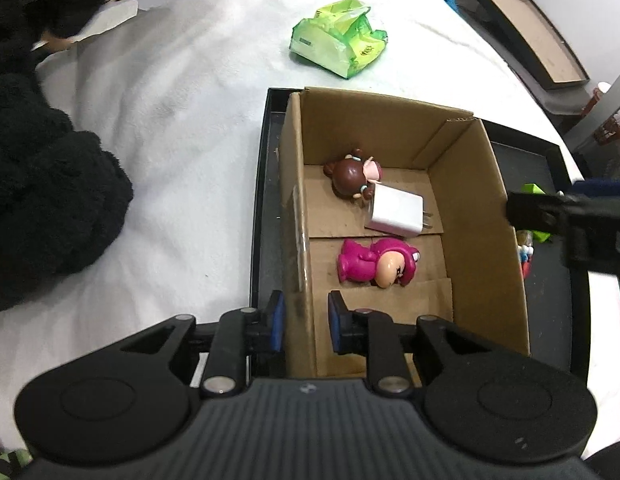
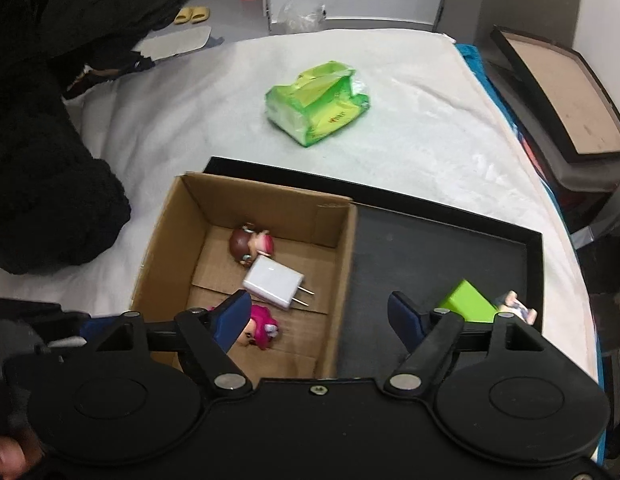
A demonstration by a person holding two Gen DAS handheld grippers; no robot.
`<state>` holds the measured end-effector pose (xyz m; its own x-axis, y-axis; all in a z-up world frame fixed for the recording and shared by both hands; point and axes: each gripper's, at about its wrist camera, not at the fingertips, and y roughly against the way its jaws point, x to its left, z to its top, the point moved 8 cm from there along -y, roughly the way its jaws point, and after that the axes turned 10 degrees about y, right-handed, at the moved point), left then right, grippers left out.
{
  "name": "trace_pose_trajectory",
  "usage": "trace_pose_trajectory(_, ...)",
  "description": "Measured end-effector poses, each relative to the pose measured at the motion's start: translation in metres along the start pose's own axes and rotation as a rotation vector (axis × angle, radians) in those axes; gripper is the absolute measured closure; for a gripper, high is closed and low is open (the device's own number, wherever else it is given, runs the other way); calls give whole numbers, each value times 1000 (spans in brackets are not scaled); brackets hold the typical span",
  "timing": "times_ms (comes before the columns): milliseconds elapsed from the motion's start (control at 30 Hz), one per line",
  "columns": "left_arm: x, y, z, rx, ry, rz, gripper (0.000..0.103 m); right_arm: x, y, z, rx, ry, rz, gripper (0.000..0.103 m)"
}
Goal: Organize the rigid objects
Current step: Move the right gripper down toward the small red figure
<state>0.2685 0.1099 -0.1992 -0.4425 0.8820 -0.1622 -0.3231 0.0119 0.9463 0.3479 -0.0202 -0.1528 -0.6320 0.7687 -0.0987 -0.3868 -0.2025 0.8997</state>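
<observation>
- The cardboard box (image 1: 462, 200) sits in the left part of a black tray (image 2: 450, 248) on the white-covered bed (image 1: 182, 128). Inside it lie a brown-haired figurine (image 1: 352, 178), a white charger (image 1: 396, 210) touching that figurine, and a pink figurine (image 1: 370, 266).
- The left gripper (image 1: 304, 326) straddles the box's near-left wall, one of its fingers (image 1: 276, 326) outside and one inside; whether they actually pinch the cardboard I cannot tell.
- The right gripper (image 2: 318, 320) hangs wide open and empty above the box's right wall.
- A green block (image 2: 468, 304) and a small figurine (image 2: 516, 306) lie in the tray's near-right corner, outside the box.
- Likely handling: block and figurines look hard, light and smooth. Take the block across its flat faces; the figurine across its body.
- The charger's prongs could snag.
- The green tissue pack (image 2: 316, 104) bears print too blurred to read.
</observation>
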Motion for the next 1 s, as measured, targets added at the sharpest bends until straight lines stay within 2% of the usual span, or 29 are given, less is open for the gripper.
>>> trace_pose_trajectory(467, -10, -2, 6, 4, -9, 55, 69, -69, 3, -38, -27, -110, 17, 28)
trace_pose_trajectory(800, -17, -12, 15, 2, -25, 78, 60, -101, -24, -67, -29, -240, 59, 28)
trace_pose_trajectory(1000, -23, -26, 14, 29, -45, 103, 57, -108, -51, -91, -41, -340, 75, 29)
